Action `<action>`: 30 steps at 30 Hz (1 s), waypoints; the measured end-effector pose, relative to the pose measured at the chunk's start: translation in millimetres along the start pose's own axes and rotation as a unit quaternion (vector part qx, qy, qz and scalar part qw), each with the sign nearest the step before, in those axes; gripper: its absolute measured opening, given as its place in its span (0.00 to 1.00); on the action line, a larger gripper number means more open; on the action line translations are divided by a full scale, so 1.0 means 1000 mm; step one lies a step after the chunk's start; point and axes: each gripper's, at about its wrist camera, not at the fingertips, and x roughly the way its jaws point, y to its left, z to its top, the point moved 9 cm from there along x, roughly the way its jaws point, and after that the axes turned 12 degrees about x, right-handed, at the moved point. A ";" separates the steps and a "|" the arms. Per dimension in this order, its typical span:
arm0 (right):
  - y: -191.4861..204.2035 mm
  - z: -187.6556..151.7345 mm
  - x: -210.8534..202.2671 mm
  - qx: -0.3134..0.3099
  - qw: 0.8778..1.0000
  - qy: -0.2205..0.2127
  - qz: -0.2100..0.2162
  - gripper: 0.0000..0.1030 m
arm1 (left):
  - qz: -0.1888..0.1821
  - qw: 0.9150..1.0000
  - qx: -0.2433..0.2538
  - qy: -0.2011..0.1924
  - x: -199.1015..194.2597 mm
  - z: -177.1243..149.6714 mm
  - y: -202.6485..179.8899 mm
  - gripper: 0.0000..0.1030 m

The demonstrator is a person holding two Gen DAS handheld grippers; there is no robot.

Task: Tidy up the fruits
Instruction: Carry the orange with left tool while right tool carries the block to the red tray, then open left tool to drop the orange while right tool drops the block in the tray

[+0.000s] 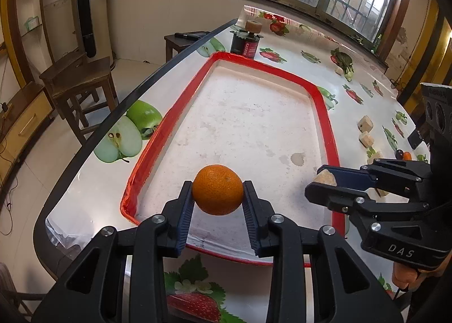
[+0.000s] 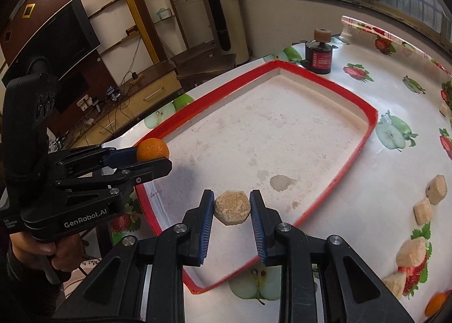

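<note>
My left gripper [image 1: 218,191] is shut on an orange [image 1: 217,189] and holds it over the near end of a white tray with a red rim [image 1: 322,97]. My right gripper [image 2: 232,207] is shut on a tan chunk [image 2: 232,207] over the tray's near right part [image 2: 370,122]. In the left wrist view the right gripper [image 1: 322,181] shows at the right with the chunk [image 1: 325,177] at its tip. In the right wrist view the left gripper [image 2: 158,157] shows at the left with the orange [image 2: 152,149].
Several tan chunks [image 2: 436,188] and a second orange [image 2: 436,304] lie on the fruit-print tablecloth right of the tray. A dark red can [image 1: 245,44] with a tan piece on top stands beyond the tray's far end. Wooden stools [image 1: 79,82] stand left of the table.
</note>
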 end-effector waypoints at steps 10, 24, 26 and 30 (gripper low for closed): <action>0.007 -0.010 0.036 -0.023 0.999 0.044 -0.003 0.29 | 0.021 0.999 -0.002 0.027 0.021 -0.009 0.011 0.31; -0.003 -0.010 -0.007 -0.019 1.000 0.002 -0.002 0.45 | 0.056 0.998 -0.001 0.017 0.000 -0.004 0.006 0.61; -0.008 -0.011 -0.018 -0.011 1.000 -0.005 -0.002 0.46 | 0.058 0.998 0.000 0.014 -0.003 -0.003 0.002 0.61; -0.021 -0.016 -0.038 0.005 1.000 -0.019 -0.008 0.46 | 0.067 0.998 0.000 0.007 -0.011 -0.001 -0.006 0.61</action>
